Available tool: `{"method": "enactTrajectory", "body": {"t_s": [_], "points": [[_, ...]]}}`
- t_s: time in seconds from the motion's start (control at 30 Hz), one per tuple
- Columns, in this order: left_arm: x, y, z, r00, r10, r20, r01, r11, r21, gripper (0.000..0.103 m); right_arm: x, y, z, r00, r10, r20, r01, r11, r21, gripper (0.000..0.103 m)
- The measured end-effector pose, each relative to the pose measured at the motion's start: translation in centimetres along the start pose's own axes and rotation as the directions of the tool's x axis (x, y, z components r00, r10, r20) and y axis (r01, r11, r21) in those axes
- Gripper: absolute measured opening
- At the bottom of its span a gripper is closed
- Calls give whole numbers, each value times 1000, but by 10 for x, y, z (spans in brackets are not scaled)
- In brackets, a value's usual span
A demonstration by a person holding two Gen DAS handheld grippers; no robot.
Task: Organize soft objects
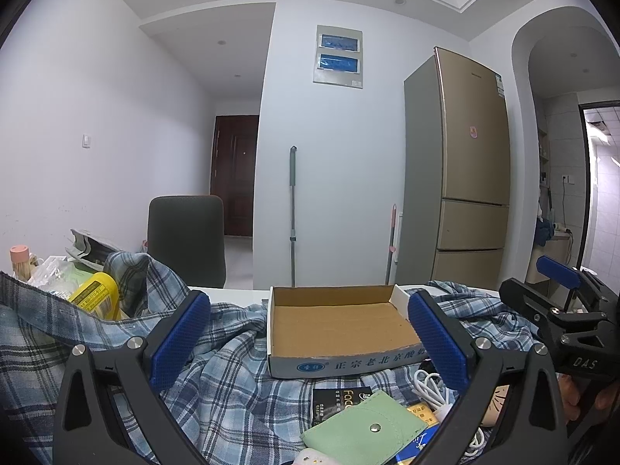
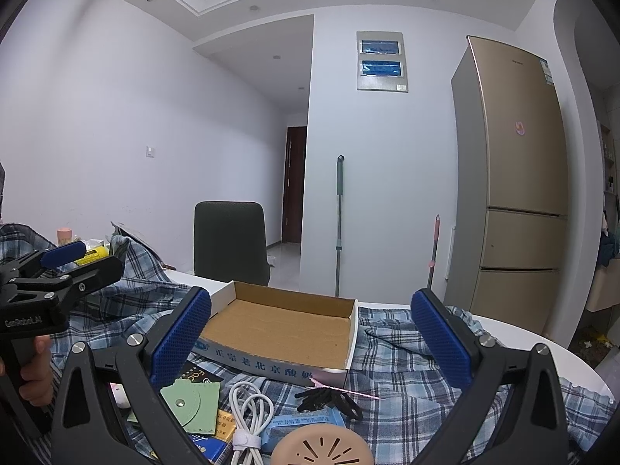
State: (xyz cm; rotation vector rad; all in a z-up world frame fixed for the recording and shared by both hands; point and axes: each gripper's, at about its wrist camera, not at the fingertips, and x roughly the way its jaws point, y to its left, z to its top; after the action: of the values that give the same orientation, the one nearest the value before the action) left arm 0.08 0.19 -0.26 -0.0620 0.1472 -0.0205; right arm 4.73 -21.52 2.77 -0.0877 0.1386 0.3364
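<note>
Both grippers hover side by side over the cluttered desk [image 2: 523,331], jaws spread wide and holding nothing, which looks like a pause to choose what to pick up. The left gripper [image 1: 310,333] and the right gripper [image 2: 310,335] both face the empty cardboard box [image 1: 337,321], set open-side up on the rumpled plaid shirt [image 1: 232,387]; I would guess the box is there to take the smaller things. The shirt, the main soft item, sprawls across most of the desk and lies under nearly everything else. Just in front of the box lie a green pouch [image 1: 364,422] and a coiled white cable [image 2: 252,407]. The right view alone shows a black hair tie [image 2: 333,399], a blue packet [image 2: 302,424] and a round tan lid [image 2: 321,447] nearest the camera. The left view alone shows the shirt heaped against a yellow bottle [image 1: 97,294] at the left.
</note>
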Motion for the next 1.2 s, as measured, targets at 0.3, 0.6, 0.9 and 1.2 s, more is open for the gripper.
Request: {"method": "enactTrajectory", "body": {"t_s": [0.3, 0.6, 0.9, 1.2], "points": [[10, -3, -3, 997, 10, -75, -9, 1000, 16, 103, 6, 2, -1, 1000, 8, -28, -8, 1000, -10, 103], [21, -2, -4, 985, 2, -172, -3, 1000, -5, 103, 1, 6, 3, 1000, -5, -10, 5, 1000, -26, 103], [29, 3, -1, 949, -39, -314, 14, 997, -81, 103, 22, -18, 21, 960, 32, -278, -21, 999, 42, 103], [45, -2, -15, 910, -37, -413, 11, 998, -64, 103, 73, -33, -34, 740, 116, -662, -47, 992, 121, 89]]}}
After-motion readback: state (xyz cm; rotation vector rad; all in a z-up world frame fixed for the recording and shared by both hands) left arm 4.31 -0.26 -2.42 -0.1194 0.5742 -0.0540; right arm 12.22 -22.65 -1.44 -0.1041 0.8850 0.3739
